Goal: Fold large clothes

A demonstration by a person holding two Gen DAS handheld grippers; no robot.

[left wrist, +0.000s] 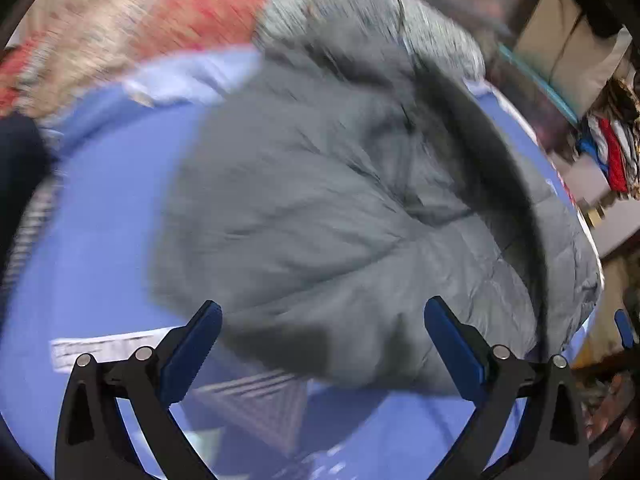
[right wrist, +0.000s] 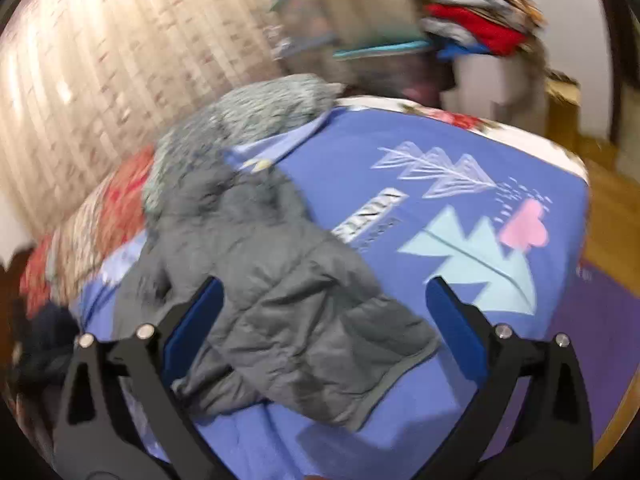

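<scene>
A grey quilted jacket (left wrist: 320, 180) lies crumpled on a blue bedspread (left wrist: 100, 240), its fur-trimmed hood (left wrist: 360, 12) at the far end. My left gripper (left wrist: 323, 304) hovers over the jacket's near edge, open, with nothing between its blue pads. In the right wrist view the same jacket (right wrist: 288, 280) stretches from its furry hood (right wrist: 256, 120) down to a ribbed hem near me. My right gripper (right wrist: 326, 282) stands open above that near part, the fabric below the pads and not pinched. Both views are smeared by motion.
The bedspread (right wrist: 400, 140) carries leaf and mountain prints. A red floral quilt (right wrist: 100, 216) lies at the left. A pile of colourful clothes (right wrist: 472, 20) is stacked beyond the bed. Wooden floor (right wrist: 608, 208) and a purple mat (right wrist: 592, 320) lie to the right.
</scene>
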